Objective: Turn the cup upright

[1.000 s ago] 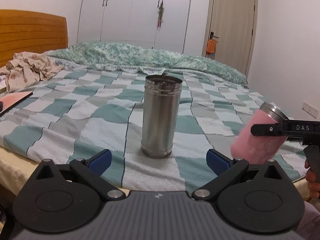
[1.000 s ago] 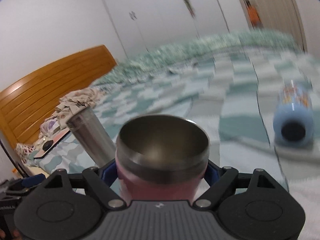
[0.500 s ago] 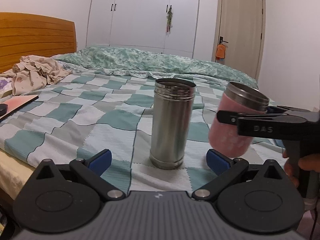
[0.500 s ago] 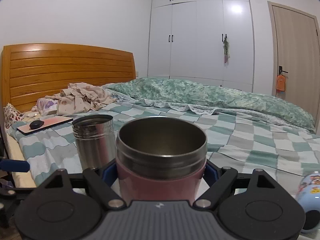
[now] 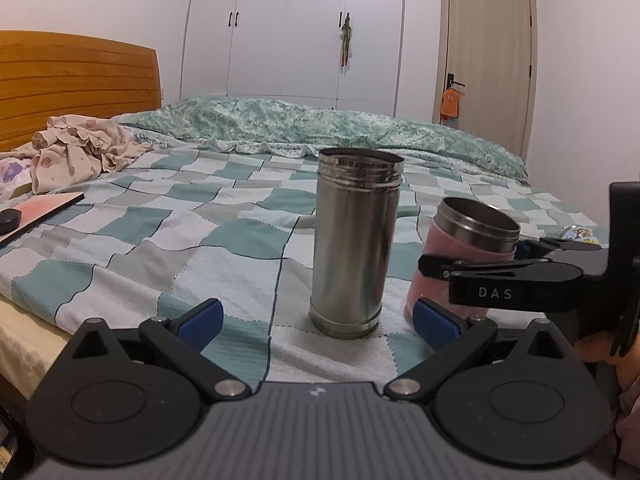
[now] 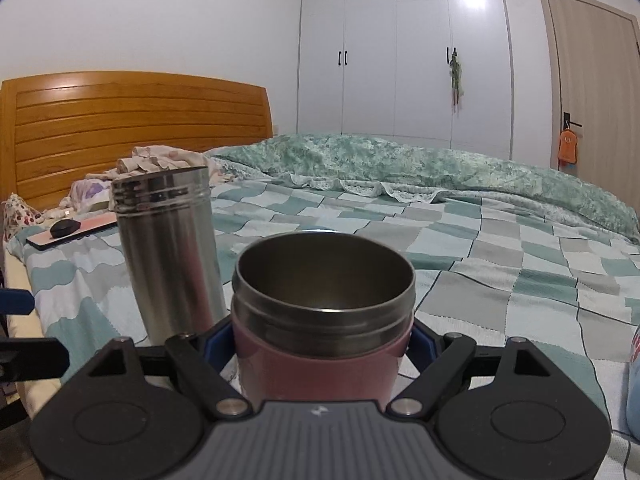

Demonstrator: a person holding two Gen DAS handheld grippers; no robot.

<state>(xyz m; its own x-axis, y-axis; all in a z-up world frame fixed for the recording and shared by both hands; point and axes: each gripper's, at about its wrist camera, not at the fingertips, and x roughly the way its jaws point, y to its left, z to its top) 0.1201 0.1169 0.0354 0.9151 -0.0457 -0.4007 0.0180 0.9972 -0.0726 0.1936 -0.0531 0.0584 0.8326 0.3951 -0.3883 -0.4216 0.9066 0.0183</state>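
Gripping the pink cup (image 6: pixel 320 344) around its body just below the steel collar, the right tongs (image 6: pixel 320 344) hold it mouth-up, close to level, low over the checked bed cover (image 6: pixel 500 264). In the left wrist view the cup (image 5: pixel 466 256) sits at about 3 o'clock from the tall steel flask (image 5: pixel 354 240), just beside it but apart; whether its base touches the cover yet I cannot tell, since the tongs hide it. The left tongs (image 5: pixel 316 318) stand wide and empty, with the flask between and beyond their blue pads (image 5: pixel 200 318).

The cup looks like rigid, lidless insulated steel: light when empty, stiff, not fragile, its coated wall giving better purchase than the smooth rim. Mid-body is the sensible hold. The soft bedding is the likely trouble, as a narrow base may wobble on release. A pale blue bottle (image 6: pixel 632 384) lies at the right edge.
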